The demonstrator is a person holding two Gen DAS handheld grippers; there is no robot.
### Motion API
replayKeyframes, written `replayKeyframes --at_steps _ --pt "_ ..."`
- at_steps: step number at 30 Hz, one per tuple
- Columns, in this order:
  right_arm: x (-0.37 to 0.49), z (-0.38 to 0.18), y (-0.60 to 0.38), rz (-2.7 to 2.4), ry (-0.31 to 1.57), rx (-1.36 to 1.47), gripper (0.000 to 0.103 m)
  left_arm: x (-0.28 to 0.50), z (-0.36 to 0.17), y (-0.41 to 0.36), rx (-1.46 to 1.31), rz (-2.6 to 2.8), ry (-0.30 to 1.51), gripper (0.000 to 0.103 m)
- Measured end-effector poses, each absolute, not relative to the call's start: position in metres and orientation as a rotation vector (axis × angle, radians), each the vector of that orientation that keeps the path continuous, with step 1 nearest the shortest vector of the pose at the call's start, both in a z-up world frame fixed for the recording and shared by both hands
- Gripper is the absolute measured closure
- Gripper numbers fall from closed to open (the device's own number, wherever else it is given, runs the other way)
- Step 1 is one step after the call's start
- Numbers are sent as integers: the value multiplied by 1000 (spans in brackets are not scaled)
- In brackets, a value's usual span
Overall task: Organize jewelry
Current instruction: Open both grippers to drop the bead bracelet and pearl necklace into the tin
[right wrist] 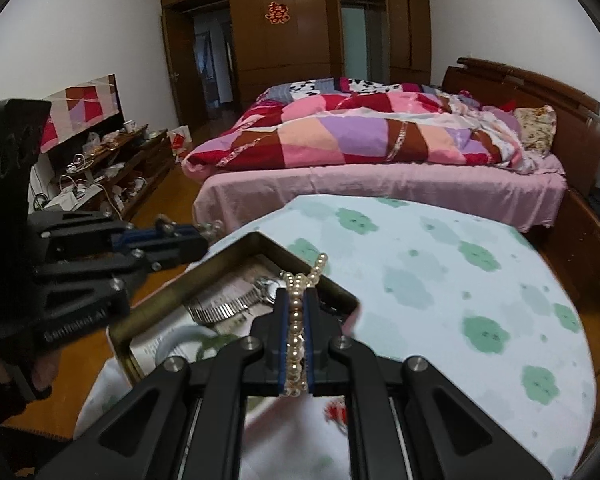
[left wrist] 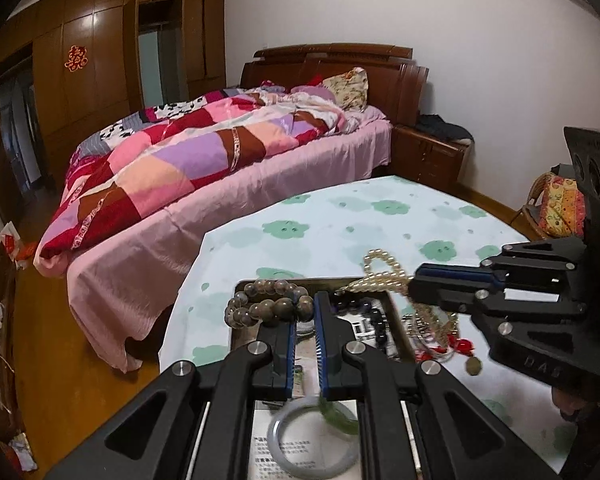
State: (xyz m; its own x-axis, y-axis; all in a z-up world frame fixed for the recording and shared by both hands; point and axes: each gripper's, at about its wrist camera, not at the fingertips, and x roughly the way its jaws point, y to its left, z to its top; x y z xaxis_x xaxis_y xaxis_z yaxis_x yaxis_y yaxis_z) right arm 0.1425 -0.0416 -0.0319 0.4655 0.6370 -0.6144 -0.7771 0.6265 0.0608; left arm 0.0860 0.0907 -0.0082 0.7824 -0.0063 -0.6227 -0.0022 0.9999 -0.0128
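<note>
A brass tray [right wrist: 260,242] sits on the round table with the green-flowered cloth [right wrist: 440,280]. My right gripper [right wrist: 298,300] is shut on a pearl necklace [right wrist: 314,270] and holds it over the tray's near corner; it also shows in the left wrist view [left wrist: 414,280] with the pearl necklace [left wrist: 384,268] hanging from it. My left gripper [left wrist: 305,300] is shut on a bracelet of large brown beads [left wrist: 270,302] above the tray [left wrist: 400,320]. In the tray lie a metal watch [right wrist: 236,304], a grey bangle [left wrist: 312,436], a green bangle [left wrist: 338,420] and dark beads [left wrist: 374,316].
More jewelry with red beads [left wrist: 440,340] and a gold pendant [left wrist: 474,366] lies on the cloth right of the tray. A bed with a patchwork quilt [left wrist: 188,148] stands behind the table. A cluttered low cabinet [right wrist: 112,164] is at the left.
</note>
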Motion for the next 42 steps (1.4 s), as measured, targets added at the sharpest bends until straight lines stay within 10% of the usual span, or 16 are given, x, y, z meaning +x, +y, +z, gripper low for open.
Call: replayKeyframes --at_steps 23,25,29,42 --pt "159 -67 -25 902 726 -217 90 118 -47 103 -22 16 800 94" --pt "161 -66 -30 894 729 -205 76 119 -49 99 -14 28 825 84" --pt "166 -60 -57 873 734 -162 55 108 -39 94 19 71 799 29" --pt "171 -79 -128 664 783 -140 55 86 -39 88 -46 209 766 29"
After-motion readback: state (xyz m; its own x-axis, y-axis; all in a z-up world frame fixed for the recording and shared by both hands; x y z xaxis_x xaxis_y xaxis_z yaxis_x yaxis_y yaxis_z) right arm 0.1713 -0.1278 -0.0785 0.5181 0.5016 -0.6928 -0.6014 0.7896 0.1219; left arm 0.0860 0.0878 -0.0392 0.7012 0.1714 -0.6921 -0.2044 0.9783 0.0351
